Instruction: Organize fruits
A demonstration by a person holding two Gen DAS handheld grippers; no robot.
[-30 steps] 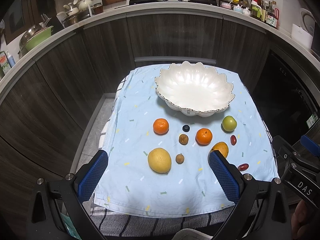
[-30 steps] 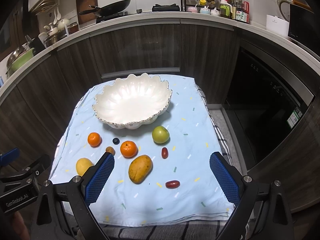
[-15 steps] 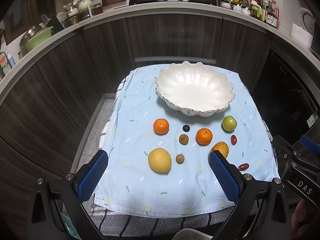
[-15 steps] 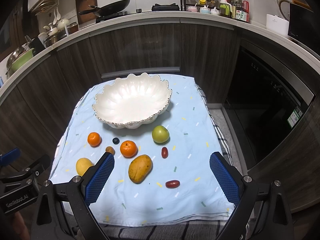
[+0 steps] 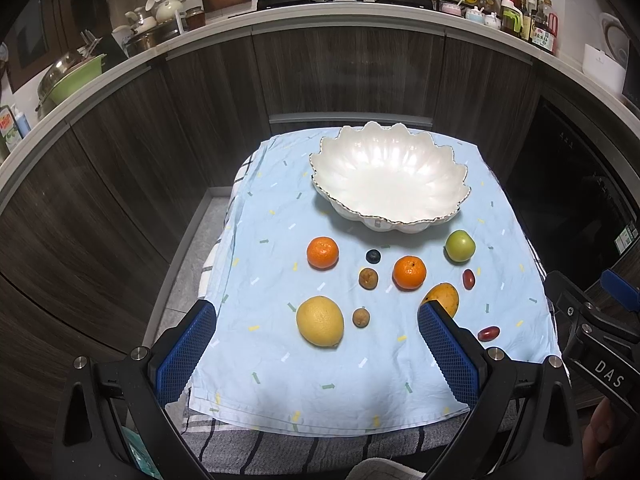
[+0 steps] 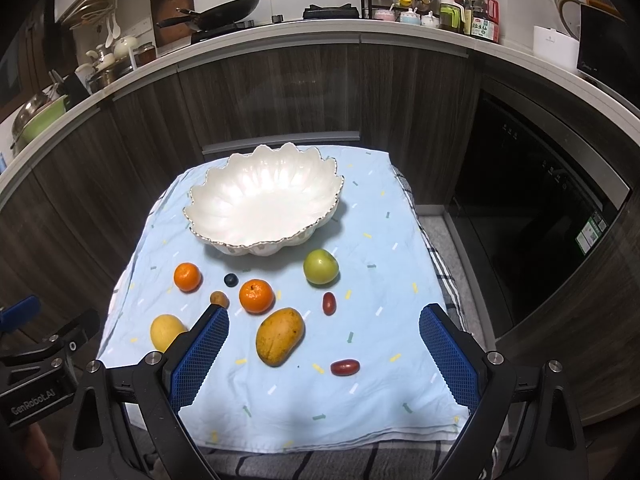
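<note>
**Blue-padded claws apart, nothing shifted**

Nothing has moved since the earlier frames: your left claw point(image 5: 316, 354) and right claw point(image 6: 324, 354) hang over the near edge of the bench with their jaws wide apart, holding nothing, and every fruit lies where it lay.

Your left claw's right finger point(image 5: 448, 352) covers the lower part of the orange-yellow oval mango point(image 5: 443, 295); in the right view the mango point(image 6: 280, 336) shows whole. Your right claw's left finger point(image 6: 200, 356) cuts off part of the round yellow lemon point(image 6: 166, 332) and touches the outline of a small brown fruit point(image 6: 219, 299).

The glossy white scalloped bowl point(image 5: 390, 178) with a thin gilt rim sits empty at the far end of the pale blue confetti-print cloth point(image 5: 280, 380). Two dimpled tangerines point(image 5: 322, 252) point(image 5: 409, 272), a smooth green apple point(image 5: 460, 245), a dark blueberry point(image 5: 373, 256) and two glossy red oblong fruits point(image 5: 468, 279) point(image 5: 488, 333) lie apart before it.
</note>
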